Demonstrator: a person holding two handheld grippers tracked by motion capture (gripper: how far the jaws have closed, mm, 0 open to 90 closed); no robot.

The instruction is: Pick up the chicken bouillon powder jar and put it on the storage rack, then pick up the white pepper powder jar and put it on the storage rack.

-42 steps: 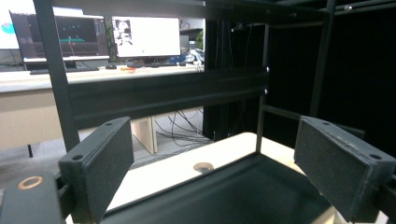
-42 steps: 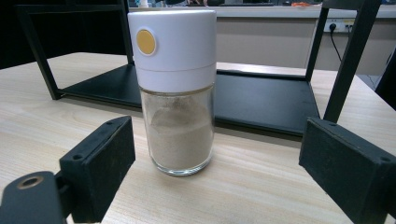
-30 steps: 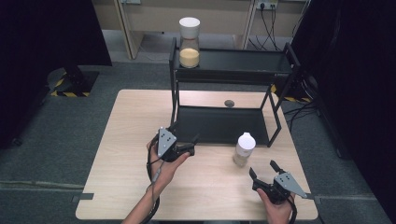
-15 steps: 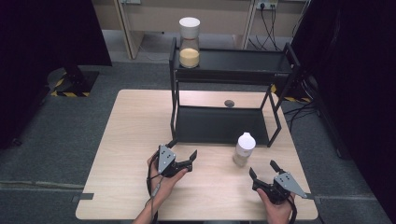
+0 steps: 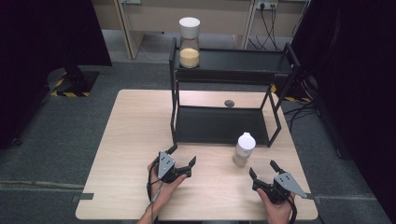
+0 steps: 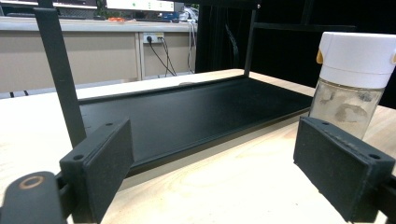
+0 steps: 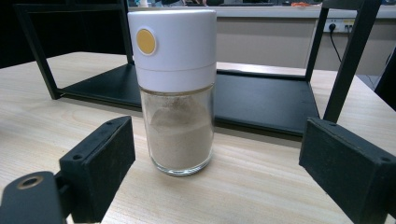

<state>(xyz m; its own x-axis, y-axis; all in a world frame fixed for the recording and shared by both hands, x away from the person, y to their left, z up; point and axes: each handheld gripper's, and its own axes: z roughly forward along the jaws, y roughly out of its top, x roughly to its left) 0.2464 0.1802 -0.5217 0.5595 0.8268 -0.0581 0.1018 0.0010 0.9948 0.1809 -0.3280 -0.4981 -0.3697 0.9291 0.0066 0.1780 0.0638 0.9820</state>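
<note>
Pulling back toward the near edge of the pale wooden table (image 5: 126, 135), the left gripper (image 5: 179, 159) now sits farther from the black two-tier metal rack (image 5: 224, 77) than it did a second ago, when it was close to the rack's lower tray; the right gripper (image 5: 262, 170) has kept its place. To my eye that hands the next move to the right side, whose target is the small clear glass jar with a white cap and pale powder inside (image 5: 243, 149), standing upright on the table just in front of the rack's right front leg. In the right gripper view the jar (image 7: 176, 93) is centred between the spread jaws, touching neither. The left gripper's jaws also gape wide and hold nothing. A taller white-capped jar of yellowish grains (image 5: 189, 42) stands on the rack's top shelf at its left end.
</note>
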